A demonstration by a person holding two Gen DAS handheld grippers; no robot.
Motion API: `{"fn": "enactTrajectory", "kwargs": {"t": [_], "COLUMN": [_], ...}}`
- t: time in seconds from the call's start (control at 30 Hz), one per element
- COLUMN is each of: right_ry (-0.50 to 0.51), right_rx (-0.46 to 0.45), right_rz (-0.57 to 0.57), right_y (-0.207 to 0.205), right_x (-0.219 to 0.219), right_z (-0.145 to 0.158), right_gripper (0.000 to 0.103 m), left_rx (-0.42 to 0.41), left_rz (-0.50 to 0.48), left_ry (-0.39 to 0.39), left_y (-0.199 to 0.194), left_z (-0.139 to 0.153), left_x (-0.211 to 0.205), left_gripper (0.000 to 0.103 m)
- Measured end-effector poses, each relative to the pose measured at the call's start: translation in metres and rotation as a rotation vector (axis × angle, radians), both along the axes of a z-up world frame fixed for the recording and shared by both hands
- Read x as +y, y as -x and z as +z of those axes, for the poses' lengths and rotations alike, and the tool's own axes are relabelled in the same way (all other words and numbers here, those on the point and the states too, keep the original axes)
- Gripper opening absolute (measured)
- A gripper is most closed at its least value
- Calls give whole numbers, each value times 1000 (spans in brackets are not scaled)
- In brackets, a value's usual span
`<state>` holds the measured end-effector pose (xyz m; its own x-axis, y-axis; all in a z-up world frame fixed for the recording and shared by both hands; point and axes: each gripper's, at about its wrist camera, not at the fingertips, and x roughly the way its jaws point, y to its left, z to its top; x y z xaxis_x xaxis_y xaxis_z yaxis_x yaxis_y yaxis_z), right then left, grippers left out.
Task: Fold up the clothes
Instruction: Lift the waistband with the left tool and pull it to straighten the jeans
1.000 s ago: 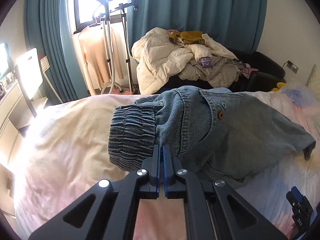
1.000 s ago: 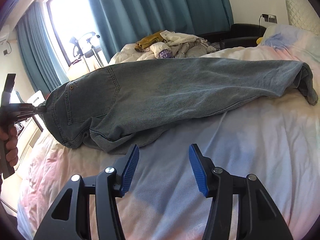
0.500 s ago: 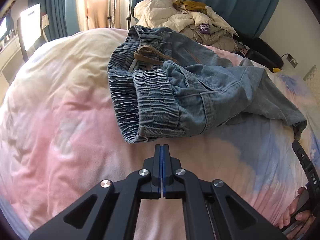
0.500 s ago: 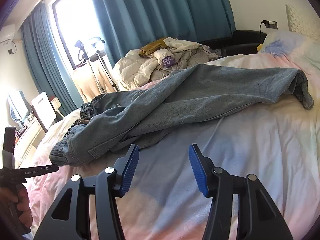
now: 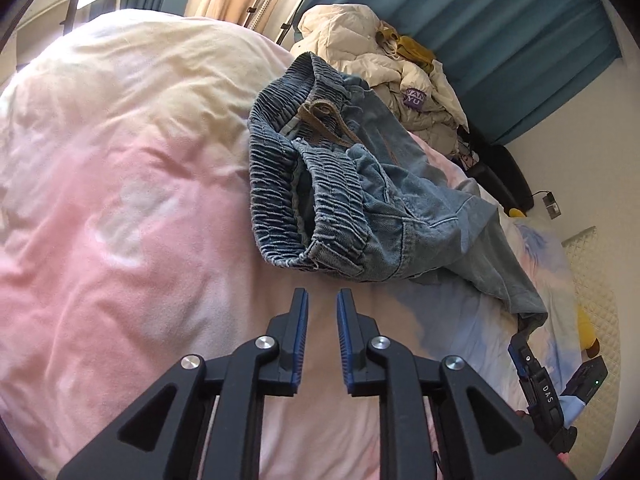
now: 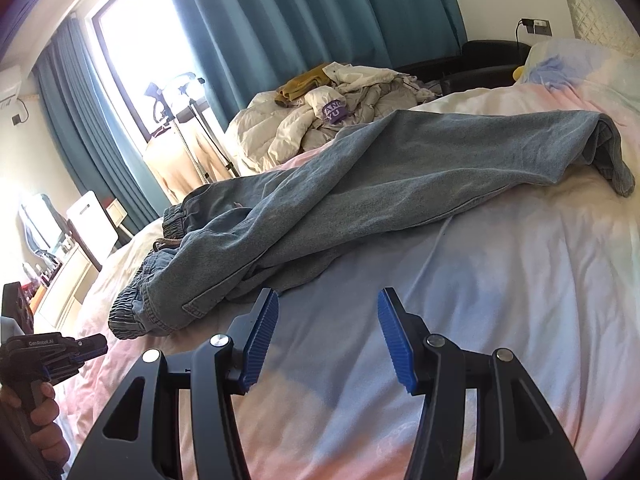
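A: Where are the jeans [image 6: 400, 172] at this moment?

B: They lie on the bed [image 6: 500, 280], stretched out but not flat. In the right wrist view the long axis goes from the elastic waistband [image 5: 304, 196] at the lower left to the leg cuffs [image 6: 612, 160] at the upper right, near the pillow end. One leg is lying on top of the other, so I judge a lengthwise fold is already made.

A: And the waistband, how does it sit?

B: It is bunched and stands open like a mouth, turned toward the left tool [image 5: 322, 300]. A brown drawstring [image 5: 324, 116] lies across it.

A: Is the left tool gripping something?

B: No. Its jaws are opening now and nothing is between them, only the pink bed cover below. It is just in front of the waistband, not touching.

A: Why there, do you think?

B: Probably the waist end was put down so that the cloth can settle, and the tool is near enough to take the band again and smooth it.

A: And the right tool [image 6: 328, 320]?

B: It is released, the jaws stand wide, empty, above the bed beside the middle of the legs. From this place it could hold the legs or lift the cuffs toward the waist.
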<state>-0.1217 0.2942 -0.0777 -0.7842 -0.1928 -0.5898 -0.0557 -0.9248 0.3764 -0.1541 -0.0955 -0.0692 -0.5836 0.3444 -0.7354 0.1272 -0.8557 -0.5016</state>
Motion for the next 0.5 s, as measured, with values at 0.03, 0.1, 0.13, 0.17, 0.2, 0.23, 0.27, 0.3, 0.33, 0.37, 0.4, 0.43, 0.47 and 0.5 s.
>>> {"fn": "enactTrajectory", "kwargs": {"t": [0.03, 0.1, 0.13, 0.17, 0.2, 0.23, 0.27, 0.3, 0.33, 0.37, 0.4, 0.43, 0.47, 0.5], "right_ry": [3, 6, 8, 11, 16, 24, 33, 38, 37, 37, 39, 44, 50, 52], "right_rx": [-3, -10, -13, -20, -28, -37, -46, -49, -51, -52, -55, -59, -63, -67], "right_rz": [0, -1, 0, 2, 4, 7, 10, 13, 13, 13, 12, 10, 8, 7], "right_y": [0, 1, 2, 3, 4, 6, 8, 8, 8, 9, 9, 10, 11, 12], "right_x": [0, -1, -1, -1, -2, -2, -2, -2, -2, -2, -2, -1, -1, 0], "right_z": [-1, -2, -4, -6, -7, -9, -11, -12, -13, -14, -14, -16, -17, -19], "right_gripper": [52, 52, 52, 52, 52, 52, 52, 52, 53, 52, 52, 52, 52, 52], "left_rx": [25, 64, 79, 94, 94, 87, 80, 68, 51, 42, 39, 36, 39, 45], "left_rz": [9, 15, 15, 14, 5, -8, -22, -35, -43, -47, -51, -54, -68, -90], "left_ry": [10, 14, 9, 3, 6, 14, 22, 25, 25, 16, 2, -11, -36, -58], "left_y": [-2, -4, -2, -1, 3, 10, 16, 23, 30, 36, 41, 47, 51, 54], "left_z": [4, 9, 10, 11, 9, 7, 5, 1, -4, -8, -11, -14, -17, -19], "left_x": [-1, -3, -4, -5, -5, -3, -2, -1, -1, -2, -2, -2, -1, 1], "left_gripper": [28, 39, 47, 47, 47, 47, 47, 47, 47, 47, 47, 47, 47, 47]}}
